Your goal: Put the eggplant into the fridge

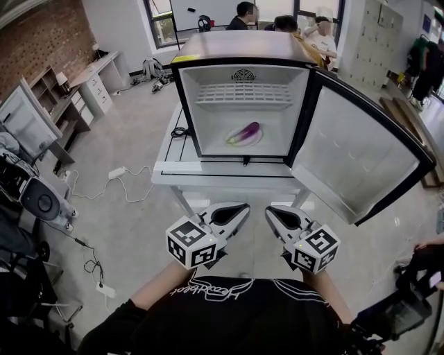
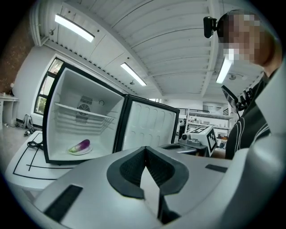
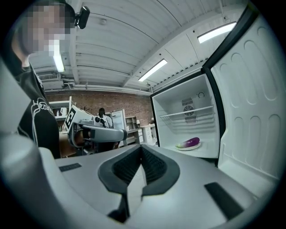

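Observation:
A purple eggplant (image 1: 245, 131) lies on a small white plate (image 1: 258, 141) on the floor of the open mini fridge (image 1: 208, 118). The fridge stands on a white table (image 1: 229, 182), and its door (image 1: 354, 159) is swung wide to the right. Both grippers hang below the table's front edge, well short of the fridge. My left gripper (image 1: 239, 209) is shut with nothing in it. My right gripper (image 1: 274, 211) beside it is also shut and empty. The left gripper view shows the eggplant (image 2: 81, 145) beyond the closed left gripper (image 2: 145, 150). The right gripper view shows the eggplant (image 3: 189, 142) past the right gripper (image 3: 142, 147).
A wire shelf (image 1: 243, 97) spans the upper part of the fridge. A power strip and cables (image 1: 116, 172) lie on the floor at the left, near desks (image 1: 90, 76) and other equipment (image 1: 41, 201). Several people (image 1: 244, 14) sit behind the fridge.

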`<state>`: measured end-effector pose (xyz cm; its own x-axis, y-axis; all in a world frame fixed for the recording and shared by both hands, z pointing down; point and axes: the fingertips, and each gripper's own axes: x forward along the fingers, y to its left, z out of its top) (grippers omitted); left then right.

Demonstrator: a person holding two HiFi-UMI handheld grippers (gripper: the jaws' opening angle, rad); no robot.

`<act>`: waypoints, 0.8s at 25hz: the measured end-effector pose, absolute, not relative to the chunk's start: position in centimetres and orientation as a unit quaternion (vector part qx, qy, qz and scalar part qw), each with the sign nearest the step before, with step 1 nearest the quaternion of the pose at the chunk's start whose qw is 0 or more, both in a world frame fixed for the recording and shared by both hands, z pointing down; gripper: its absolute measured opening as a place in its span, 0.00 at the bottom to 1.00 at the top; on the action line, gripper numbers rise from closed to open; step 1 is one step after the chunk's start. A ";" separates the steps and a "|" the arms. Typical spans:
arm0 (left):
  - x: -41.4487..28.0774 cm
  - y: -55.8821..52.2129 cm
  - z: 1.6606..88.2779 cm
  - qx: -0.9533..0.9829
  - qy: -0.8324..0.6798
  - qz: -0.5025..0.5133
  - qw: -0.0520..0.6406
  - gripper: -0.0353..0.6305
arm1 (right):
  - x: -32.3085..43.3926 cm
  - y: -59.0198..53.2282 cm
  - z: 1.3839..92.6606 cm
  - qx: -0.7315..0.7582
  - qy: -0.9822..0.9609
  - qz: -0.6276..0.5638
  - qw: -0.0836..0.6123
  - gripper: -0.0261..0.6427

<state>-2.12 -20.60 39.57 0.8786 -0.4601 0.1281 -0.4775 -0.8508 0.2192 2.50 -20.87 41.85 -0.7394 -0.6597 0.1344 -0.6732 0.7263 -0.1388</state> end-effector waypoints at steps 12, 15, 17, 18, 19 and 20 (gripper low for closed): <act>-6.7 -12.0 40.0 0.966 -0.225 0.028 0.128 0.07 | -2.3 -11.0 41.4 0.375 -0.920 0.100 0.055 0.05; -7.1 -10.2 39.9 0.968 -0.218 0.028 0.121 0.06 | -2.7 -9.1 41.5 0.381 -0.918 0.097 0.057 0.05; -7.4 -9.2 39.8 0.969 -0.213 0.029 0.118 0.06 | -3.1 -8.2 41.6 0.382 -0.918 0.089 0.055 0.05; -7.6 -8.7 39.8 0.970 -0.212 0.029 0.116 0.06 | -3.2 -7.8 41.6 0.385 -0.917 0.086 0.057 0.05; -7.7 -8.3 39.7 0.970 -0.210 0.029 0.115 0.06 | -3.4 -7.4 41.6 0.387 -0.916 0.085 0.059 0.05; -7.9 -8.0 39.6 0.971 -0.210 0.029 0.112 0.06 | -3.6 -7.0 41.5 0.387 -0.916 0.085 0.058 0.05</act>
